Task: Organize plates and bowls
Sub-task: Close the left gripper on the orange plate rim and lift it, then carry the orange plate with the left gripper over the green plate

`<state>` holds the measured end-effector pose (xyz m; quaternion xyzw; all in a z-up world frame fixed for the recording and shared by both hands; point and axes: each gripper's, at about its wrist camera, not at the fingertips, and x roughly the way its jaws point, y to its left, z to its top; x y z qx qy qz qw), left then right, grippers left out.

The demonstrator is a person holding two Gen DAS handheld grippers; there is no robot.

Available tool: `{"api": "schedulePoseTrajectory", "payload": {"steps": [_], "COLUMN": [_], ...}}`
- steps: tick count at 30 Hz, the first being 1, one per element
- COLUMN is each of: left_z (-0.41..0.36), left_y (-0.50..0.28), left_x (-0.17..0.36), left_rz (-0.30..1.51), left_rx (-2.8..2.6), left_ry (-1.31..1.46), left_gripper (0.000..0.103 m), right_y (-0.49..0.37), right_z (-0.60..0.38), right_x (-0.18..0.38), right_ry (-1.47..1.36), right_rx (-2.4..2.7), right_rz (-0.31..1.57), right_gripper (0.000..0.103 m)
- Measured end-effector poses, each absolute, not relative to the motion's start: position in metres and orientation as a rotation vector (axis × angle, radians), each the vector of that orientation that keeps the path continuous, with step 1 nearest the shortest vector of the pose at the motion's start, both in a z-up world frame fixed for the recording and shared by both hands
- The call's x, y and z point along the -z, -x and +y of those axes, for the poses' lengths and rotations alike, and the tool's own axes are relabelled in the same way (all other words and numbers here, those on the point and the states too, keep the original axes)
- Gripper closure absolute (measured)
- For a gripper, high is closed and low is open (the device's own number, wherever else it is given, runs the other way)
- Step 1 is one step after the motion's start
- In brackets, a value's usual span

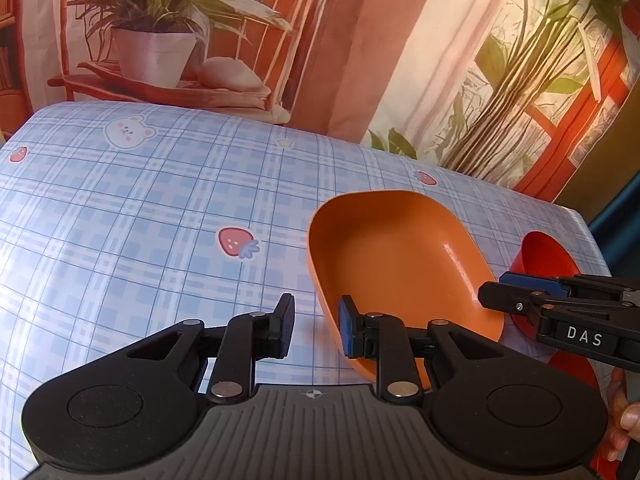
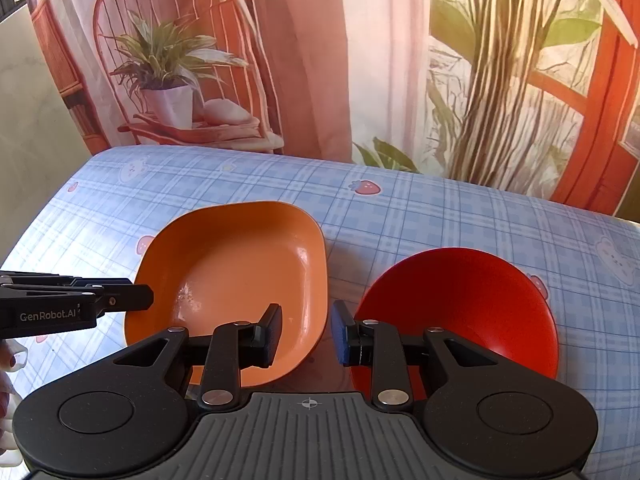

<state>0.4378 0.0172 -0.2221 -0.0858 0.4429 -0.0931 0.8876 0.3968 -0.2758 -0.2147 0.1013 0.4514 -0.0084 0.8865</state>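
Two dishes lie apart on our checked tablecloth (image 2: 440, 216): orange plate (image 2: 240, 268) left, red bowl (image 2: 460, 300) right, not yet stacked. Our left gripper (image 1: 316, 326) and right gripper (image 2: 306, 330) stand spread, holding nothing.

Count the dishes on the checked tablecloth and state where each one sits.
2. The orange squarish dish sits on the left; the red round bowl sits just right of it, apart. Both are empty. More may lie outside the views.

Orange dish (image 2: 232, 276) — smooth glossy plastic; red bowl (image 2: 460, 304) matt; tablecloth (image 2: 440, 216) — sheeny printed vinyl.
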Motion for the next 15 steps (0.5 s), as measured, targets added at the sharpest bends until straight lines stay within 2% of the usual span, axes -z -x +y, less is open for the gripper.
{"api": "schedulePoseTrajectory", "payload": {"steps": [8,9,10,15], "left_z": [0.028,0.029,0.029,0.028], "left_y": [-0.434,-0.434,-0.435,-0.434], "left_x": [0.231,0.232,0.232,0.232], "left_rz": [0.928,0.929,0.929,0.931], "left_rx": [0.179,0.184,0.188,0.209], "left_ry": [0.204,0.209,0.214,0.231], "left_gripper": [0.078,0.078,0.079,0.087], "right_y": [-0.395,-0.396,-0.396,-0.398], "right_z": [-0.276,-0.275,-0.273,-0.266], "right_x": [0.215,0.215,0.215,0.216], "right_ry": [-0.221,-0.218,-0.215,-0.211], "right_rx": [-0.005,-0.011,-0.017,-0.032], "right_rz": [0.929,0.928,0.925,0.918], "right_gripper": [0.078,0.081,0.089,0.091]}}
